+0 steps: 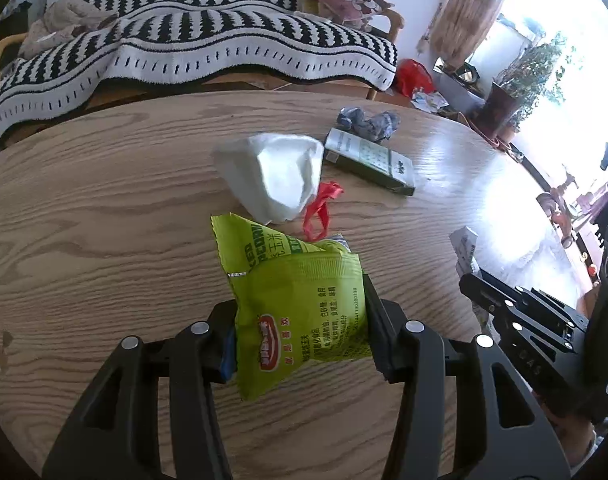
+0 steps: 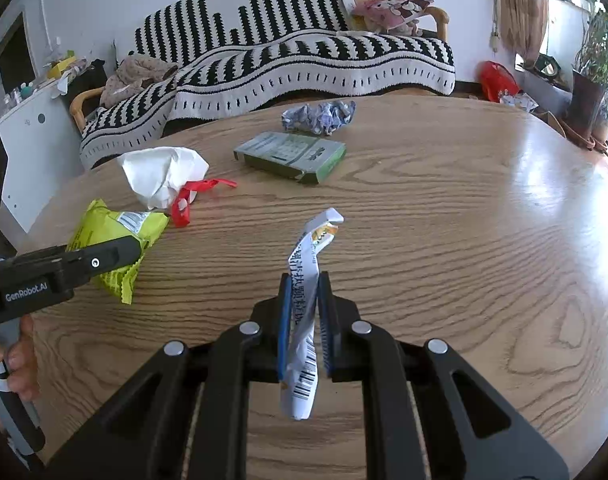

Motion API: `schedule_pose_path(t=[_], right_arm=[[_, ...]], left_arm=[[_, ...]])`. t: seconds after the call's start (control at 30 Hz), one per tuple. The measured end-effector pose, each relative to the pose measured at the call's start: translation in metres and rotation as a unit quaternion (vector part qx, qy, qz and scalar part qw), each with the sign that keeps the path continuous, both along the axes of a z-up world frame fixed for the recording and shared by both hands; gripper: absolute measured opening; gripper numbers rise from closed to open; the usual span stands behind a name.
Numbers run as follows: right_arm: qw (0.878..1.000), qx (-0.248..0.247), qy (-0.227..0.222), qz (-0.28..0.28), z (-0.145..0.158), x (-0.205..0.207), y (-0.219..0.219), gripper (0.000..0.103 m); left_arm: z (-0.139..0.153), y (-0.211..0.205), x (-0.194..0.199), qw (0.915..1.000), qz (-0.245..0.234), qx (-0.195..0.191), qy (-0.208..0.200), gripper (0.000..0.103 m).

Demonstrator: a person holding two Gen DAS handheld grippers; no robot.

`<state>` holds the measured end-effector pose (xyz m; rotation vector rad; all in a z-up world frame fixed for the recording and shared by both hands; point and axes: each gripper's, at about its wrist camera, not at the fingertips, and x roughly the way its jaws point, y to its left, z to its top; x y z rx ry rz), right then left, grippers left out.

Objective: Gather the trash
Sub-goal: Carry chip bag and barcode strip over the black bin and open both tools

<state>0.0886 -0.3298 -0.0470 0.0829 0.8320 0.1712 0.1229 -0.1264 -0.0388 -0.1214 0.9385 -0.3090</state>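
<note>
both hands loaded: left gripper (image 1: pixel 300 320) clamps the green snack bag (image 1: pixel 300 300), right gripper (image 2: pixel 304 308) pinches a white wrapper (image 2: pixel 305 280), seemingly above the table (image 2: pixel 463 240); next, a bin.

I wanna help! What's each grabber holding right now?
Left gripper: shut on the green snack bag.
Right gripper: shut on the white wrapper strip.

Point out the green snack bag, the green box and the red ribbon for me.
green snack bag (image 1: pixel 300 300), left wrist view, middle of its printed face
green box (image 2: pixel 292 155), right wrist view, its top face
red ribbon (image 2: pixel 184 200), right wrist view, its looped part
</note>
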Motion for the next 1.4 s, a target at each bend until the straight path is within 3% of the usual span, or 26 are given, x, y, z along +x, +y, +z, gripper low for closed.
schedule_pose_path(t=[0.33, 0.57, 0.73, 0.87, 0.93, 1.0, 1.07, 1.17, 1.4], right_arm=[[0.995, 0.066, -0.051, -0.049, 0.035, -0.038, -0.025, 0.013], [0.99, 0.058, -0.094, -0.086, 0.084, -0.153, -0.1, 0.013], [0.982, 0.073, -0.093, -0.145, 0.096, -0.244, -0.179, 0.013], [0.977, 0.099, -0.049, -0.184, 0.066, -0.296, -0.223, 0.013], [0.974, 0.104, -0.002, -0.199, 0.032, -0.313, -0.237, 0.013], [0.966, 0.137, 0.08, -0.206, -0.022, -0.322, -0.251, 0.013], [0.955, 0.155, 0.123, -0.22, -0.057, -0.331, -0.258, 0.013], [0.945, 0.171, 0.139, -0.241, -0.08, -0.343, -0.274, 0.013], [0.94, 0.179, 0.147, -0.251, -0.092, -0.339, -0.286, 0.013]], left_arm=[[0.034, -0.025, -0.044, 0.9988, -0.01, -0.011, -0.046, 0.049], [0.052, -0.111, -0.131, 0.9931, -0.099, -0.054, -0.033, 0.05], [0.046, -0.189, -0.191, 0.9821, -0.18, -0.053, -0.008, 0.05], [0.006, -0.255, -0.238, 0.9677, -0.244, -0.039, 0.049, 0.05], [-0.021, -0.278, -0.251, 0.9616, -0.263, -0.016, 0.076, 0.05], [-0.062, -0.301, -0.261, 0.9528, -0.279, 0.018, 0.118, 0.05], [-0.084, -0.317, -0.262, 0.9422, -0.296, 0.029, 0.155, 0.05], [-0.099, -0.327, -0.265, 0.9362, -0.306, 0.058, 0.164, 0.05], [-0.119, -0.322, -0.254, 0.9324, -0.301, 0.049, 0.194, 0.05]])
